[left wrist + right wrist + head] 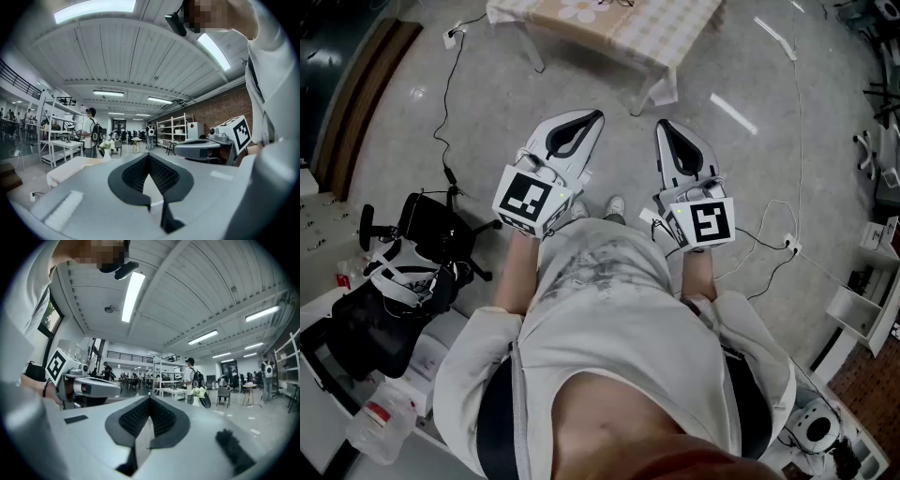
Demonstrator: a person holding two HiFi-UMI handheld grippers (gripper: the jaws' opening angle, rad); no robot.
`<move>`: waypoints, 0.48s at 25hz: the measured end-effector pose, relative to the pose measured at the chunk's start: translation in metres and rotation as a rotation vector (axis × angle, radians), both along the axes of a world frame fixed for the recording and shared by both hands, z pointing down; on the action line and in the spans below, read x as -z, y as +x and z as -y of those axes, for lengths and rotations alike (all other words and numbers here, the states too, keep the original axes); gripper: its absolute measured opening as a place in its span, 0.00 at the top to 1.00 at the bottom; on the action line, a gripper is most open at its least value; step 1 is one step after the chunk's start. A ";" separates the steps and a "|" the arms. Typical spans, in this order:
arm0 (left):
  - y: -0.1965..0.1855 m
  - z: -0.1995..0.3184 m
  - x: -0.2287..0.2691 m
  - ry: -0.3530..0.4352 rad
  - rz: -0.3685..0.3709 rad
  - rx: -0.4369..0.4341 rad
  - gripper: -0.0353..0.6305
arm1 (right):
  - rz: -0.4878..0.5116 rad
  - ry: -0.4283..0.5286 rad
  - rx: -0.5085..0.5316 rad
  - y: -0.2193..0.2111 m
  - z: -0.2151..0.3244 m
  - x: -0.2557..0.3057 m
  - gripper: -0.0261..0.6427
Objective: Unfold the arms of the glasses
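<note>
The person stands on a grey concrete floor (412, 56) and holds both tools level in front of the waist, side by side and a little apart. The left claw (598, 115) is closed. In the left gripper view its ribbed black pads (161, 173) meet at the tip with nothing between them. The right claw (662, 125) is fully closed too, its pads (162, 418) together at the tip and gripping nothing. Each gripper view catches the other tool off to one side, with its marker cube on top.

Ahead of the claws stands a bench (675, 42) covered with a checked cloth that has a flower print. Both claws are well short of it. Right at the top edge of the head view, on that bench, lies a thin dark shape that may be the glasses (616, 3). It is too small and too cut off to show how the arms lie.

The person's shoes (614, 204) show between the two tools. A black bag (375, 328) lies to the person's left, with a clear plastic bottle (382, 427) near it. Cables (441, 122) trail across the floor.

The gripper views show an open hall with a brick wall (218, 108), metal shelving (176, 129), a bystander wearing a backpack (92, 131) and a small vase of white flowers (200, 393).
</note>
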State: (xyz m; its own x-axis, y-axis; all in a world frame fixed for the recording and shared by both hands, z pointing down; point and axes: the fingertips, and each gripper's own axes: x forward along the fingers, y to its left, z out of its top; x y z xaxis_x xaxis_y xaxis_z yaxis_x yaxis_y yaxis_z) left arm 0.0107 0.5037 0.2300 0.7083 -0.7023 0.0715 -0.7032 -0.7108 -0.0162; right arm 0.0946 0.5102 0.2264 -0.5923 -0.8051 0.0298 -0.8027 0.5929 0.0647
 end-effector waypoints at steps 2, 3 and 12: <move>0.001 -0.001 -0.002 -0.004 -0.002 0.005 0.93 | -0.003 0.006 0.008 -0.001 0.000 0.002 0.94; 0.001 -0.002 -0.003 -0.006 -0.004 0.007 0.93 | -0.003 0.008 0.011 -0.001 -0.001 0.003 0.94; 0.011 -0.003 0.003 0.003 -0.019 0.079 0.93 | 0.016 0.029 0.038 0.014 -0.001 0.008 0.94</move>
